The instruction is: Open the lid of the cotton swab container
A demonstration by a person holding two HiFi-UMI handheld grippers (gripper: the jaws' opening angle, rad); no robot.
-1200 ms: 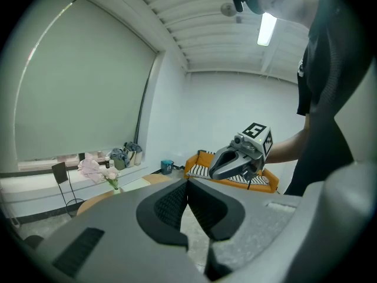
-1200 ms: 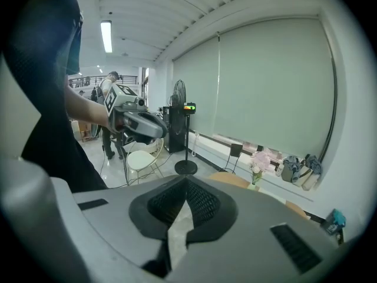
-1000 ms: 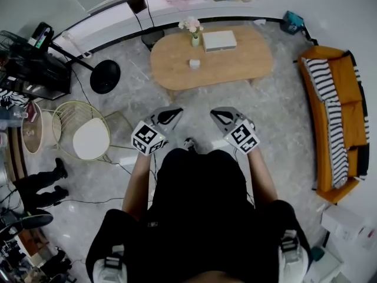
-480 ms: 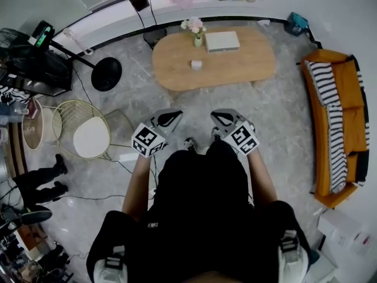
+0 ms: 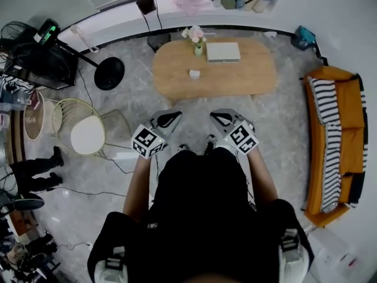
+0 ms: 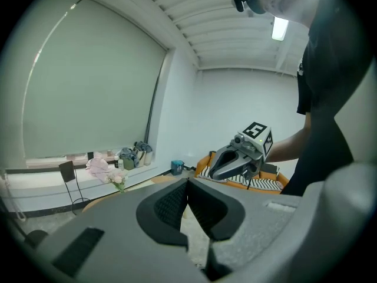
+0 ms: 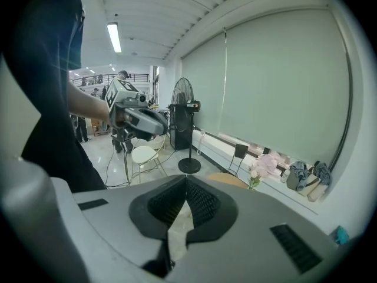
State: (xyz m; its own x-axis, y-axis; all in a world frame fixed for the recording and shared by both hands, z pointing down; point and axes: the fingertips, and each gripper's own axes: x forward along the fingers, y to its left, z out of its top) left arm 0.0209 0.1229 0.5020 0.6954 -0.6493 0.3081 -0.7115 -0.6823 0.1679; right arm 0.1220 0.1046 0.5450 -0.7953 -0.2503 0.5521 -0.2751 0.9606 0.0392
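Note:
A small white container (image 5: pixel 194 73) stands on the oval wooden coffee table (image 5: pixel 247 75), well ahead of me. I take it for the cotton swab container; its lid is too small to make out. My left gripper (image 5: pixel 175 115) and right gripper (image 5: pixel 214 114) are held side by side at waist height, over the floor and short of the table. Both are shut with nothing between their jaws. The left gripper view shows its own shut jaws (image 6: pixel 187 181) and the right gripper (image 6: pixel 235 158) beyond. The right gripper view shows its shut jaws (image 7: pixel 185 180) and the left gripper (image 7: pixel 141 119).
On the table also stand a flower vase (image 5: pixel 195 40) and a flat white box (image 5: pixel 223 52). An orange sofa (image 5: pixel 336 140) with a striped cushion lines the right. A round wire chair (image 5: pixel 87 135), a fan base (image 5: pixel 108 73), floor cables and a person's legs (image 5: pixel 35 173) are left.
The head view has shifted a little: the table and sofa sit slightly lower and further right in the picture. Both grippers keep the same pose and stay shut.

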